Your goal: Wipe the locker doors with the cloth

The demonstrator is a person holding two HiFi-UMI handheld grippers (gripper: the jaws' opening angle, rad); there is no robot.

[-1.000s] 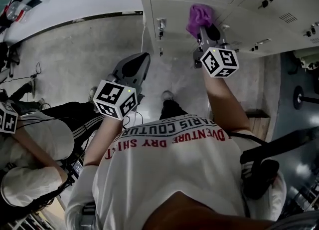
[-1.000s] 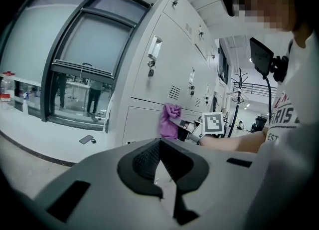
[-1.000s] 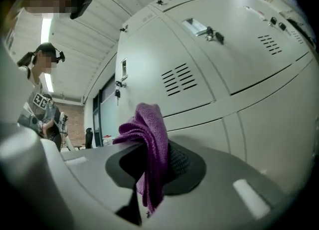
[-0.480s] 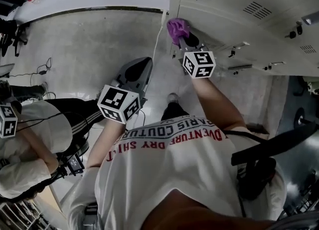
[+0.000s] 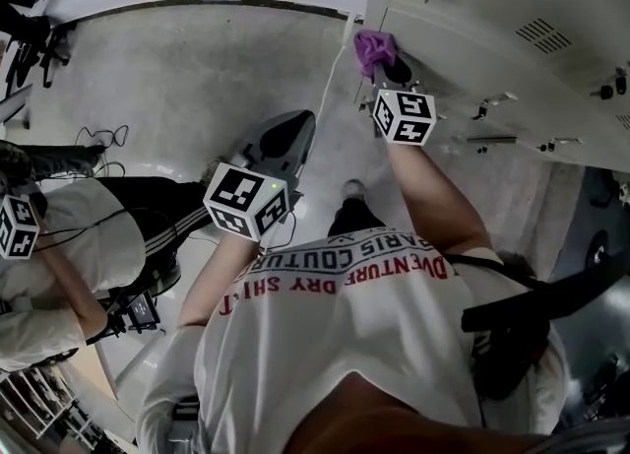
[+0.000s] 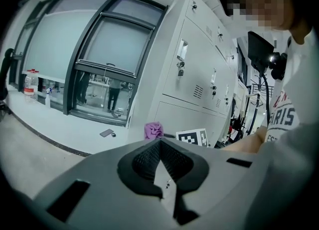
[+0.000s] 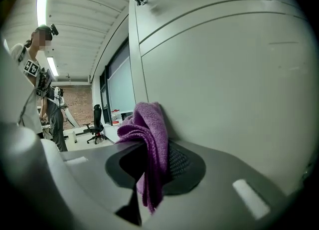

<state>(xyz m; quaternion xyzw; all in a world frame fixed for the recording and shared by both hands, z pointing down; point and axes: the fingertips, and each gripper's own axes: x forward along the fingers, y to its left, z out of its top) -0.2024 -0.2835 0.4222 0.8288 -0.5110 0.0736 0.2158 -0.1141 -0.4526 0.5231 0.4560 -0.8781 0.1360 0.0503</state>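
Pressing the purple cloth onto a locker door, upper middle of head view, w/ right gripper pinching it, we judged wiping underway, other doors left. Left gripper was pressed together, empty.

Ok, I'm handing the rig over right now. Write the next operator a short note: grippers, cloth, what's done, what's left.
Right gripper: shut on the purple cloth, which is pressed against a locker door near the end of the bank.
Left gripper: shut, empty, held over the floor, away from the lockers.
Done: the pictures don't show which doors are wiped.
Left: carry the wipe across the doors.
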